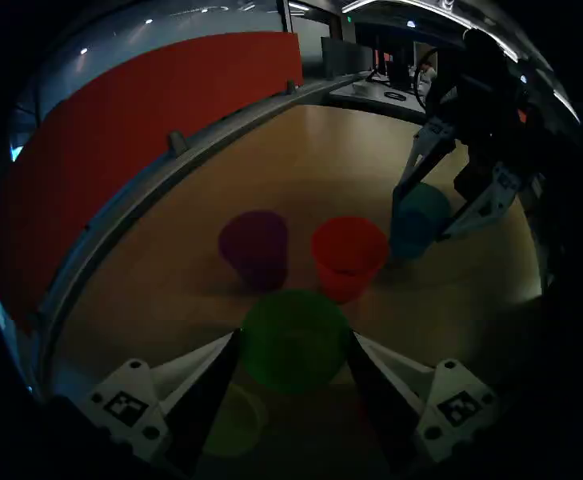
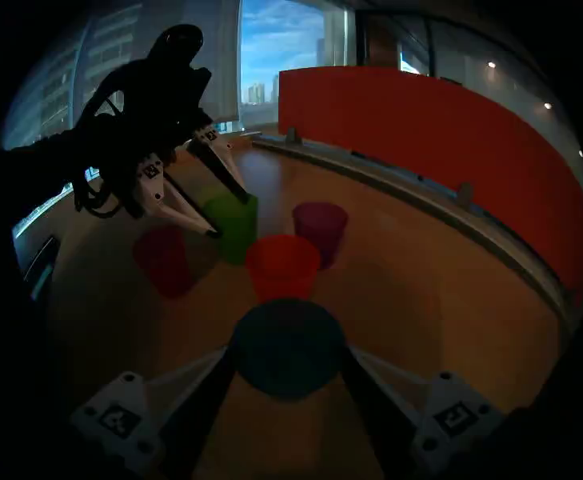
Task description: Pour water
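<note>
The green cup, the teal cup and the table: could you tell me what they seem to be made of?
The green cup is probably plastic, matt: even, saturated colour without glints. The teal cup looks like the same plastic, though it is dim. The table seems wood or wood-look laminate, smooth, with a soft sheen.

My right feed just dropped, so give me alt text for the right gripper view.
The right gripper holds a teal cup between its fingers at a wooden table. Ahead stand an orange cup, a purple cup and a red cup, and farther left the left gripper grips a green cup.
</note>
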Demonstrator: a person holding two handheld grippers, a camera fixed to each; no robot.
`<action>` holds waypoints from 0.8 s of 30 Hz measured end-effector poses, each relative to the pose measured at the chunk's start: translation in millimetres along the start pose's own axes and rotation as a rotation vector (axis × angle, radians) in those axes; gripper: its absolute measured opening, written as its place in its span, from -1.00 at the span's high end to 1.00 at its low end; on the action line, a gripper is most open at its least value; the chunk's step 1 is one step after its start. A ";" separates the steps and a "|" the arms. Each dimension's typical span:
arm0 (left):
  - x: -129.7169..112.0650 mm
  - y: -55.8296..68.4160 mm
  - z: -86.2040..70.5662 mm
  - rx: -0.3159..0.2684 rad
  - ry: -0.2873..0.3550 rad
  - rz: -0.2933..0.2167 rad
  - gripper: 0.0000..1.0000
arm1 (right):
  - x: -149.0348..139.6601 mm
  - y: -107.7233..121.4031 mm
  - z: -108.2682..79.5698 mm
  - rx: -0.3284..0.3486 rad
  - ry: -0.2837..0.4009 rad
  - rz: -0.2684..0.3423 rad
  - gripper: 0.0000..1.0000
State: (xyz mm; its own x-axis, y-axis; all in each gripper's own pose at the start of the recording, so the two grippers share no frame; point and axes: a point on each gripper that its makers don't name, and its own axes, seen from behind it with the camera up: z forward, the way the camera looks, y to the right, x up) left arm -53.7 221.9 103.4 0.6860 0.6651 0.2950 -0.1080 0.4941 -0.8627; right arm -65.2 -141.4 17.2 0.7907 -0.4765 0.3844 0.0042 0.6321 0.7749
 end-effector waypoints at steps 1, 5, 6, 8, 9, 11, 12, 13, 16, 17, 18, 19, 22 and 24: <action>1.7 0.0 -2.4 0.002 0.005 0.000 -0.80 | 2.5 0.1 -2.1 -0.002 0.004 -0.001 -0.83; 9.1 0.3 -14.5 0.013 0.026 -0.001 -0.80 | 14.8 0.4 -12.2 -0.012 0.023 -0.006 -0.83; 10.8 0.3 -18.0 0.017 0.030 0.000 -0.80 | 18.1 0.4 -14.9 -0.015 0.029 -0.007 -0.82; 14.3 0.2 -25.2 0.025 0.040 0.001 -0.80 | 24.7 0.2 -20.6 -0.021 0.040 -0.009 -0.83; 16.2 0.3 -29.6 0.030 0.046 0.001 -0.80 | 28.4 -0.1 -23.8 -0.023 0.046 -0.009 -0.83; 19.6 0.4 -37.6 0.038 0.057 0.000 -0.80 | 35.0 -0.7 -29.2 -0.027 0.056 -0.008 -0.82; 21.6 0.3 -42.2 0.043 0.065 -0.001 -0.80 | 38.5 -1.1 -32.3 -0.029 0.062 -0.008 -0.82; 23.5 0.2 -46.2 0.048 0.073 -0.004 -0.80 | 41.7 -1.3 -34.9 -0.032 0.068 -0.007 -0.82; 29.5 0.4 -59.1 0.061 0.100 -0.013 -0.81 | 51.2 -2.6 -43.0 -0.040 0.085 -0.008 -0.82; 31.5 0.5 -63.2 0.065 0.110 -0.016 -0.81 | 54.1 -3.2 -45.4 -0.042 0.091 -0.009 -0.82; 33.7 0.9 -68.0 0.069 0.121 -0.020 -0.81 | 57.1 -4.0 -48.0 -0.045 0.097 -0.009 -0.82; 35.7 1.3 -72.2 0.071 0.132 -0.024 -0.80 | 59.6 -4.9 -50.2 -0.046 0.102 -0.009 -0.82; 41.0 2.8 -85.0 0.080 0.162 -0.034 -0.80 | 67.3 -7.5 -56.4 -0.052 0.118 -0.009 -0.82; 43.9 3.9 -93.1 0.086 0.180 -0.040 -0.80 | 72.4 -9.4 -60.2 -0.056 0.129 -0.010 -0.82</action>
State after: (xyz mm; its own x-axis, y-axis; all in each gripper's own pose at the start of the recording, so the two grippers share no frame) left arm 42.9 200.9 74.7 0.8077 0.5369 0.2436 -0.1336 0.5691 -0.8113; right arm 28.8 -145.0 7.5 0.8626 -0.4024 0.3065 0.0434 0.6626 0.7478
